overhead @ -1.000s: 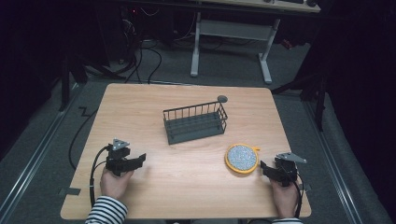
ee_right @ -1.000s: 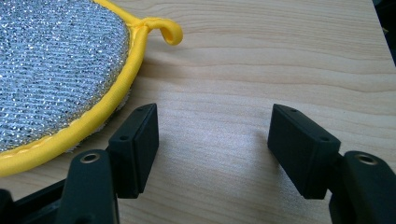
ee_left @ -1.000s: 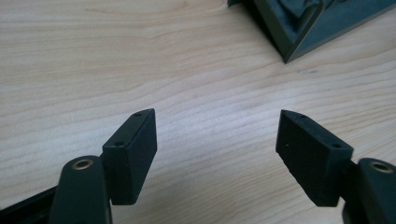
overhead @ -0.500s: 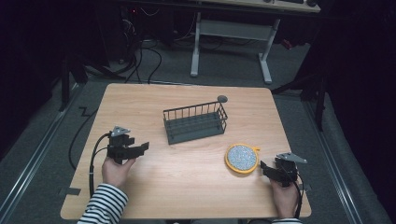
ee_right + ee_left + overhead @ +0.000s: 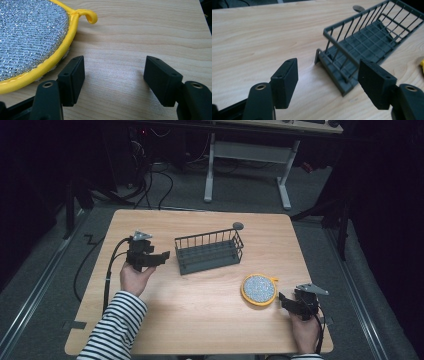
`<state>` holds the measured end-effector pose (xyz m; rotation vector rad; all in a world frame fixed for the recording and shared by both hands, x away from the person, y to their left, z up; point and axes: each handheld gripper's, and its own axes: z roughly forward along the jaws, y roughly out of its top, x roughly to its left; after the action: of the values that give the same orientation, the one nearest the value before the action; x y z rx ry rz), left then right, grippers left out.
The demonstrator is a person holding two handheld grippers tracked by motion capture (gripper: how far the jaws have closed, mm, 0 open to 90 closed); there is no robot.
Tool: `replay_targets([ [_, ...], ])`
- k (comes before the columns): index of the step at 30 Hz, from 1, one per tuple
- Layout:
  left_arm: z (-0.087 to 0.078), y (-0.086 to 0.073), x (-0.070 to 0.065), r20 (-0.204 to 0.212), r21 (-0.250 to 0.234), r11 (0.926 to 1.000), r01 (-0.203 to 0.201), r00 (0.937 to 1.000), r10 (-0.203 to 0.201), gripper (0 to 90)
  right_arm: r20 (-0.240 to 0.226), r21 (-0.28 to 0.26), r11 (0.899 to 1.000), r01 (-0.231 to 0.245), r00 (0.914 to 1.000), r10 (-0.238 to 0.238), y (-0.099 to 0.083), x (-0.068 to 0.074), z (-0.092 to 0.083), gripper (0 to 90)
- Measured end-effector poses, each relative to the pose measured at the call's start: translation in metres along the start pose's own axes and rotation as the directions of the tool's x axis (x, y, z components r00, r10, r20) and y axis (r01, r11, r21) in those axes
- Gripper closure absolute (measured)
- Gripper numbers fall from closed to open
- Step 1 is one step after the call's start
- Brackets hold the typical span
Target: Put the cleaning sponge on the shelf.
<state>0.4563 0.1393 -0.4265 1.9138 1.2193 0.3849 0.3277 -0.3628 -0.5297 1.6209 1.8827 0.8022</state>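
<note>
- Wood-grain table (image 5: 200,320) carrying a dark grey wire rack (image 5: 210,252) at centre in the high view; left gripper (image 5: 161,256) now lying just beside the rack's near end, having advanced from the front-left edge over the last second. Probably approaching for a grasp.
- Sitting near the front-right edge, right gripper (image 5: 283,299) resting unmoved, just beside a round yellow-rimmed scouring pad (image 5: 259,289).
- Looking along the left gripper (image 5: 328,83) in its own view: jaws spread wide, holding nothing, aiming at the wire rack (image 5: 367,42), an open-topped basket with upright bars and mesh floor, standing empty.
- Looking along the right gripper (image 5: 115,80): jaws spread, empty, silver-faced scouring pad (image 5: 27,37) lying just left.
</note>
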Motion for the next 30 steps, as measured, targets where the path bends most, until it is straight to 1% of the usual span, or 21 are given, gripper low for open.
replay_targets([
  [3, 0.008, 0.011, -0.004, 0.008, 0.002, 1.0, -0.005, 1.0, 0.005, 34.5, 0.0, 0.0, 1.0, 0.001, 1.0, -0.001, 0.0, 0.0, 0.0, 33.5],
  [5, 0.014, 0.018, -0.007, 0.003, 0.012, 0.9998, -0.016, 0.9999, 0.016, 34.8, 0.0, 0.0, 1.0, 0.001, 1.0, -0.001, 0.0, 0.0, 0.0, 33.6],
  [6, 0.014, 0.018, -0.007, 0.003, 0.012, 0.9998, -0.016, 0.9999, 0.016, 35.1, 0.0, 0.0, 1.0, 0.001, 1.0, -0.001, 0.0, 0.0, 0.0, 33.6],
  [7, 0.018, 0.021, -0.009, 0.003, 0.017, 0.9996, -0.021, 0.9998, 0.021, 35.1, 0.0, 0.0, 1.0, -0.001, 1.0, 0.001, 0.0, 0.0, 0.0, 33.6],
  [9, 0.026, 0.028, -0.012, -0.004, 0.036, 0.9984, -0.043, 0.9991, 0.043, 35.2, 0.0, 0.0, 1.0, 0.0, 1.0, 0.0, 0.0, 0.0, 0.0, 33.6],
  [11, 0.029, 0.029, -0.013, 0.001, 0.04, 0.9983, -0.043, 0.9991, 0.043, 36.1, 0.0, -0.001, 1.0, 0.001, 1.0, -0.001, 0.0, 0.0, 0.0, 33.5],
  [12, 0.036, 0.033, -0.013, -0.008, 0.062, 0.997, -0.047, 0.9988, 0.048, 36.2, 0.0, -0.001, 1.0, 0.001, 1.0, -0.001, 0.0, 0.0, 0.0, 33.5],
  [13, 0.036, 0.033, -0.013, -0.008, 0.062, 0.997, -0.047, 0.9988, 0.048, 36.3, 0.0, -0.001, 1.0, 0.001, 1.0, -0.001, 0.0, 0.0, 0.0, 33.5],
  [15, 0.042, 0.036, -0.012, -0.02, 0.076, 0.996, -0.047, 0.9986, 0.049, 36.7, -0.001, -0.001, 1.0, 0.002, 1.0, -0.002, 0.0, 0.0, 0.0, 33.6],
  [17, 0.047, 0.037, -0.01, -0.014, 0.068, 0.9971, -0.034, 0.9993, 0.035, 38.0, 0.0, 0.0, 1.0, 0.002, 1.0, -0.002, 0.0, 0.0, 0.0, 33.6],
  [18, 0.051, 0.036, -0.009, -0.019, 0.068, 0.9974, -0.024, 0.9995, 0.026, 39.7, 0.0, 0.0, 1.0, 0.001, 1.0, -0.001, 0.0, 0.0, 0.0, 33.6],
  [19, 0.051, 0.036, -0.009, -0.019, 0.068, 0.9974, -0.024, 0.9995, 0.026, 40.2, 0.0, 0.0, 1.0, 0.002, 1.0, -0.002, 0.0, 0.0, 0.0, 33.6],
  [21, 0.056, 0.035, -0.006, -0.034, 0.083, 0.9965, -0.013, 0.9993, 0.016, 40.6, 0.0, 0.0, 1.0, 0.001, 1.0, -0.001, 0.0, 0.0, 0.0, 33.6],
  [26, 0.063, 0.033, -0.003, -0.046, 0.101, 0.9946, -0.021, 0.9986, 0.025, 43.6, 0.002, 0.001, 1.0, -0.002, 1.0, 0.002, 0.0, 0.0, 0.0, 33.6],
  [28, 0.064, 0.033, -0.002, -0.042, 0.104, 0.9944, -0.02, 0.9988, 0.024, 44.3, 0.002, 0.001, 1.0, 0.0, 1.0, 0.0, 0.0, 0.0, 0.0, 33.6],
  [29, 0.064, 0.032, -0.003, -0.036, 0.099, 0.9947, -0.028, 0.9988, 0.031, 46.1, 0.002, 0.001, 1.0, 0.0, 1.0, 0.0, 0.0, 0.0, 0.0, 33.6],
  [30, 0.064, 0.032, -0.005, -0.04, 0.097, 0.9945, -0.038, 0.9983, 0.042, 47.2, 0.002, 0.001, 1.0, 0.0, 1.0, 0.0, 0.0, 0.0, 0.0, 33.6],
])
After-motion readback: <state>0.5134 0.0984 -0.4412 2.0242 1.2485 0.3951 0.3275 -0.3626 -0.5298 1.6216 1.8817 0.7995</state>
